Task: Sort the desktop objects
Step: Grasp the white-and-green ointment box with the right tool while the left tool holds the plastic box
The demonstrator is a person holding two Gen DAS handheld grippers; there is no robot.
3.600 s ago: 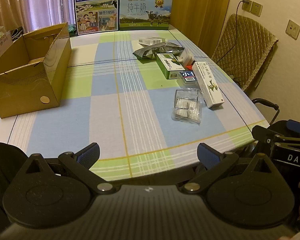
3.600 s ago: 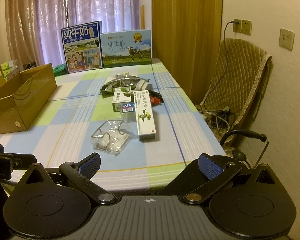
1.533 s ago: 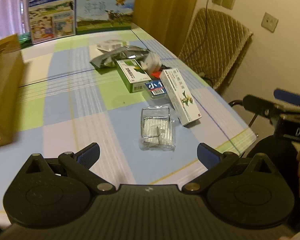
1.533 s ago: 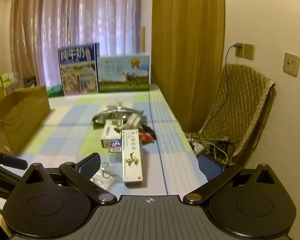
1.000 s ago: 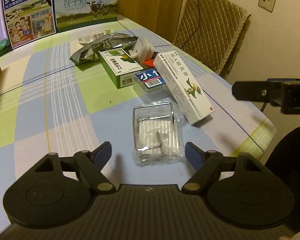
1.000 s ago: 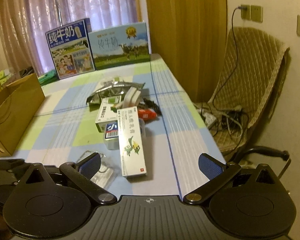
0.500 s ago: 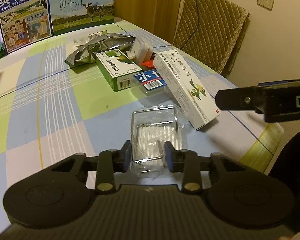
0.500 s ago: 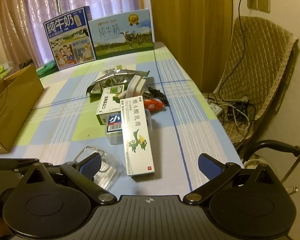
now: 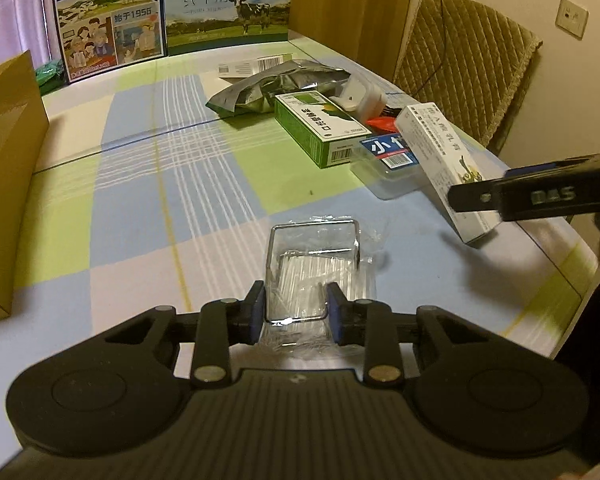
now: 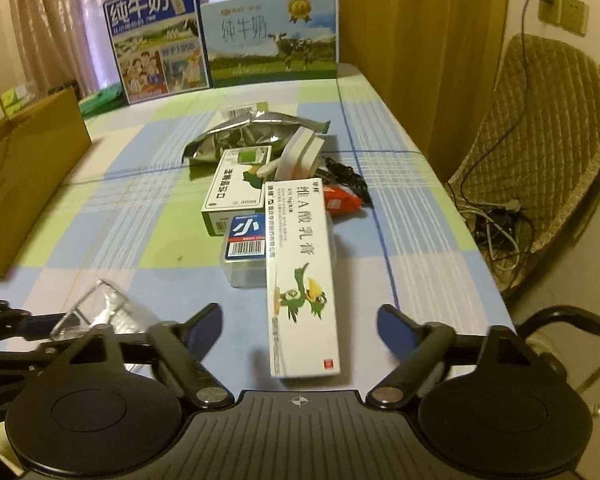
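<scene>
Fingers of the left gripper (image 9: pixel 295 307) pinch the clear packet (image 9: pixel 315 256) near the desk's (image 9: pixel 140 200) front edge, while the right gripper (image 10: pixel 299 326), spread wide, straddles the long white box (image 10: pixel 300 264) running away lengthwise.

Left tool (image 9: pixel 296 307) nearly closed low over the table; right tool (image 10: pixel 299 326) spread wide.

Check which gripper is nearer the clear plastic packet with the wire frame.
Left. The left gripper has its fingers closed on the clear plastic packet's near end. The right gripper is open, off to the packet's right, lined up with the long white box.
</scene>
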